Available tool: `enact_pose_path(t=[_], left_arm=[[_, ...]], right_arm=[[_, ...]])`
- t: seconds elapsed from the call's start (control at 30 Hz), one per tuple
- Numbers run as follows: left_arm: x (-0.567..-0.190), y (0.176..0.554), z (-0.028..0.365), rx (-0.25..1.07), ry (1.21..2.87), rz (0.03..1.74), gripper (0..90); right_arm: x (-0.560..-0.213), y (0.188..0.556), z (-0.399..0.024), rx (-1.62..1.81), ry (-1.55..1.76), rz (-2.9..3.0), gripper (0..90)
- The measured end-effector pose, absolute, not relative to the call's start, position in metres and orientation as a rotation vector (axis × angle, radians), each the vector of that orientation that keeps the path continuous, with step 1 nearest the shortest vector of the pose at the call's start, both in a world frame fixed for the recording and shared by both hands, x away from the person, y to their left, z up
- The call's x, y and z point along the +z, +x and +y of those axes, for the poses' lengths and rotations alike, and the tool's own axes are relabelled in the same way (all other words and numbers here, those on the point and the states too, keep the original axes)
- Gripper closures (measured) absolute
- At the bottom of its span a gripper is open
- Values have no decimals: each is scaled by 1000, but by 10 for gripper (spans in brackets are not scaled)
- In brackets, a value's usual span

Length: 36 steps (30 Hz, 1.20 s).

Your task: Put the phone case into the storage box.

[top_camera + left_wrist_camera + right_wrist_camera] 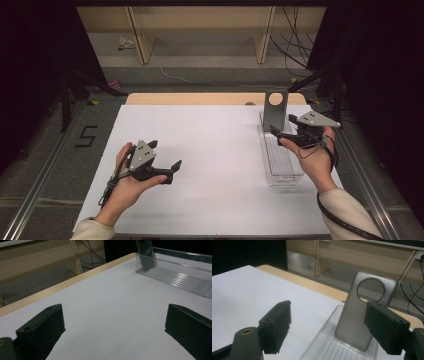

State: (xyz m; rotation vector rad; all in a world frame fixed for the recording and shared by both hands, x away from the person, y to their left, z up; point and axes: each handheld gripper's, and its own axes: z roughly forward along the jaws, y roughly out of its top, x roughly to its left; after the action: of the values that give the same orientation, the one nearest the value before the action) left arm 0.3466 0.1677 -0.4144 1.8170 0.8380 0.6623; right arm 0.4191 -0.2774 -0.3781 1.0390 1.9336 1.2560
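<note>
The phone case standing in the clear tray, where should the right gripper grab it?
Probably the phone case by its long side edges, coming in from the front with the right gripper: it stands nearly upright in the clear tray, leaning back, its sides free.

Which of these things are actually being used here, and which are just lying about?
In use:
phone case, standing in the clear tray
right gripper, open, near the case
left gripper, open

Lying about:
cables
wooden shelving

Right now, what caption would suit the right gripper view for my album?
Open right gripper faces a grey phone case standing upright in a clear ribbed tray.
</note>
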Motion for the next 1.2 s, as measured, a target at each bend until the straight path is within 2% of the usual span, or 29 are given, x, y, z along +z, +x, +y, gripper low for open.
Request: enact_pose_path(t=[1.2], left_arm=[[-417,338,170,634,1826,831,19]], right_arm=[[-384,391,-264,1366,927,2035,177]])
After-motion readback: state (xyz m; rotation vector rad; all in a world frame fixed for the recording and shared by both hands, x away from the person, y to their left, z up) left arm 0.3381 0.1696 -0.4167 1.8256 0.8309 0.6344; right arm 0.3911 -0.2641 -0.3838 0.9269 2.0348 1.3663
